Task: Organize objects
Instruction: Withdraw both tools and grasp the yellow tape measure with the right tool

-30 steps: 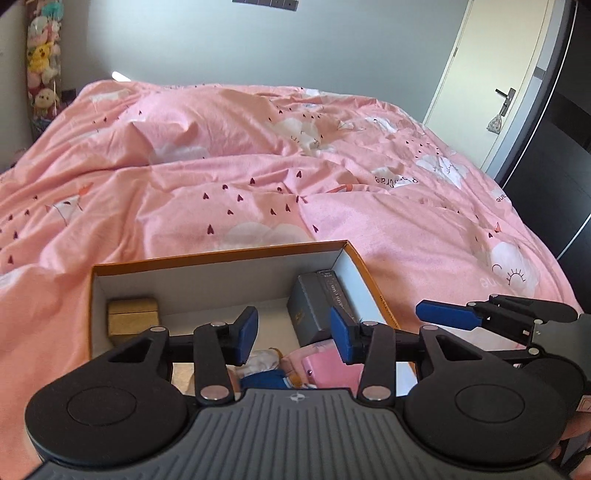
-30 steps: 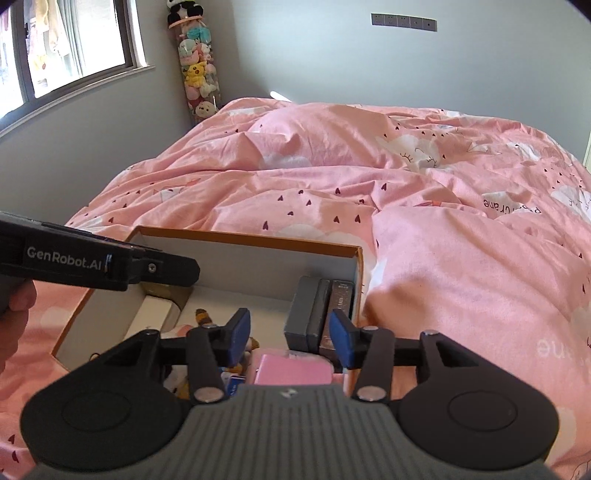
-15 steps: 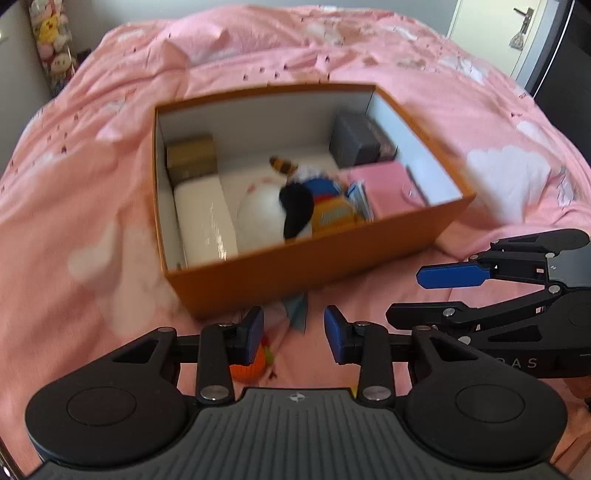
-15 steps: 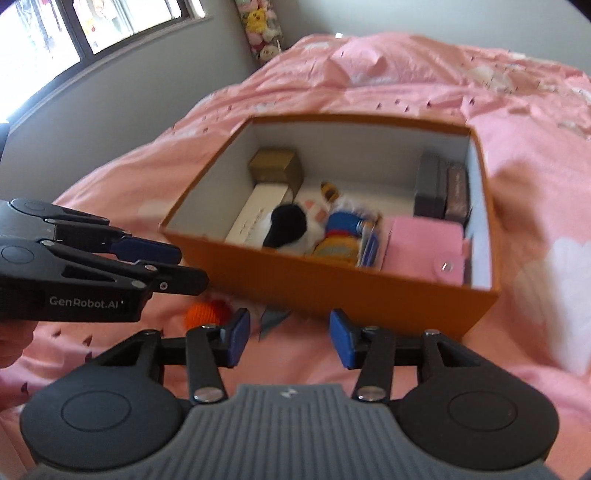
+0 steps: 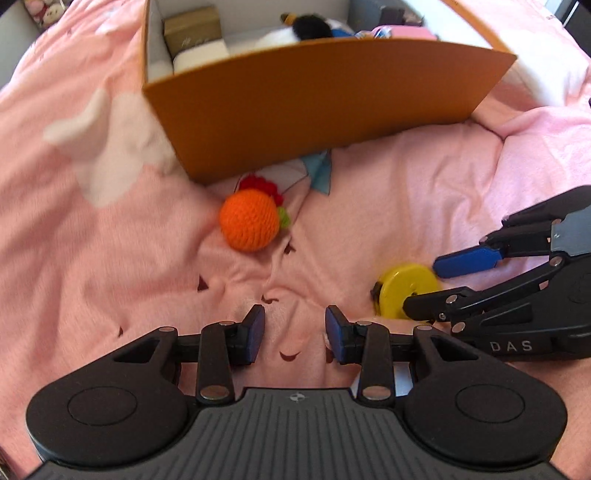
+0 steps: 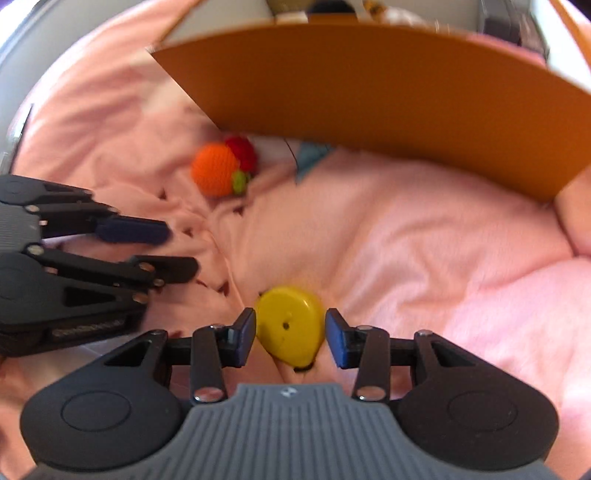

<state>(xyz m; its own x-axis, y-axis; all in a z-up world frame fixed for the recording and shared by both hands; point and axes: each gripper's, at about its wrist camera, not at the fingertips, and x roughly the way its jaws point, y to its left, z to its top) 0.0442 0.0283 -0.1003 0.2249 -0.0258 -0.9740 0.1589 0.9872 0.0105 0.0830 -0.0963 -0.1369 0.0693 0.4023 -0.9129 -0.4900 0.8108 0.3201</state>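
Yellow disc [image 6: 289,334] between closing right jaws, lower edge hidden — left jaws opening, empty.

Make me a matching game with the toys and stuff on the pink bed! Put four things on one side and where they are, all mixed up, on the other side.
Things:
1. yellow disc
2. orange crochet ball
3. gold box
4. left gripper

Places:
A. inside the orange box, in a back corner
B. between the closing blue pads of the right gripper
C. over bare pink blanket, nothing between its pads
D. on the blanket just in front of the orange box

Pairs: 1-B, 2-D, 3-A, 4-C
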